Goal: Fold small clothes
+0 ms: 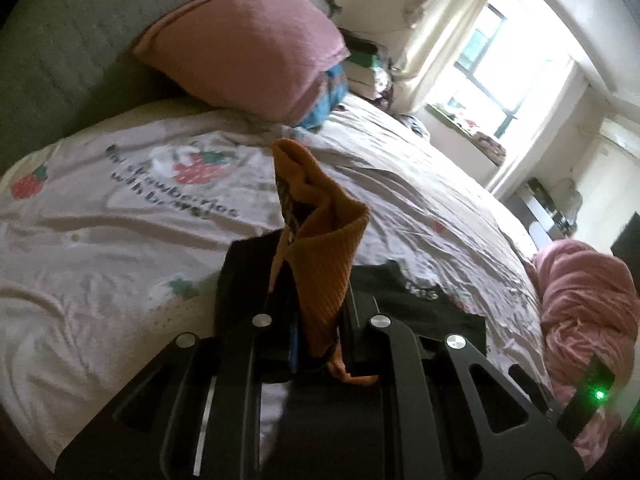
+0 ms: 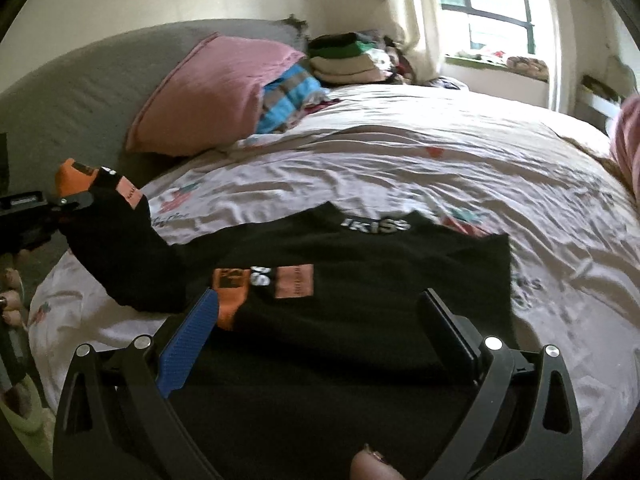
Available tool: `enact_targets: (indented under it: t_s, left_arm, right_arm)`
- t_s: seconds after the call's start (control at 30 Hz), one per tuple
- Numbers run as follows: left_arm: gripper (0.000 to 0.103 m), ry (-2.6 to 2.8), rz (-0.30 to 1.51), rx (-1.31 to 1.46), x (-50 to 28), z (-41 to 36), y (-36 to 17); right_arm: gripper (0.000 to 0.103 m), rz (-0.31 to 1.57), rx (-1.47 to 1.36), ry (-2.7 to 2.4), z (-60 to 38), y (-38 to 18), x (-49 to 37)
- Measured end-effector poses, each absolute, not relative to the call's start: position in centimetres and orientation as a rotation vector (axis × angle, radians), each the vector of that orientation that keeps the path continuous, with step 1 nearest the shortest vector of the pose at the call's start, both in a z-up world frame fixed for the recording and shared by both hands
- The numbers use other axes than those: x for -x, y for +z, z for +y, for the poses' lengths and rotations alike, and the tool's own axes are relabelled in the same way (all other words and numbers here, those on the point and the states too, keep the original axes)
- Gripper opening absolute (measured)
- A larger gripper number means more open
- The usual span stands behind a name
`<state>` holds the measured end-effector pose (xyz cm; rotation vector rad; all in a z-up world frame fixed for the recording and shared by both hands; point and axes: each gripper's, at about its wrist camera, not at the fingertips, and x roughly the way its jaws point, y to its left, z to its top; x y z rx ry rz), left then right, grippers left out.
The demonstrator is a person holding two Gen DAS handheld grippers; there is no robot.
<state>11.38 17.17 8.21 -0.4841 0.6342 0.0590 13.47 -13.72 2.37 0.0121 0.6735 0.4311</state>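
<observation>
A small black sweater (image 2: 360,280) with orange patches and white lettering lies flat on the bed. Its left sleeve (image 2: 120,248) is lifted off the bed. My left gripper (image 1: 312,312) is shut on the sleeve's orange ribbed cuff (image 1: 320,232), which sticks up between the fingers; the same gripper shows at the left edge of the right wrist view (image 2: 76,200). My right gripper (image 2: 320,320) is open, jaws wide, hovering over the sweater's lower part, with a blue pad (image 2: 188,344) on its left finger and nothing between the jaws.
The bed has a pale strawberry-print cover (image 2: 440,168). A pink pillow (image 2: 208,92), a blue striped cloth (image 2: 288,100) and a stack of folded clothes (image 2: 344,60) sit by the grey headboard (image 1: 60,60). A pink blanket (image 1: 584,304) lies at the right.
</observation>
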Motion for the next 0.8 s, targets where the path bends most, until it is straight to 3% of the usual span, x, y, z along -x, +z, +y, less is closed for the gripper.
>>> enact_targets:
  t_s: [0.4,0.8]
  left_arm:
    - [0.008,-0.071,0.632,0.400,-13.3,10.5,10.9]
    - [0.008,-0.188,0.711,0.378,-15.8,4.8,7.6]
  right_arm:
    - [0.098,0.661,-0.106,0.362,-19.8,2.6,-13.5]
    - [0.098,0.656,-0.161,0.272,-25.0,2.1,-13.2]
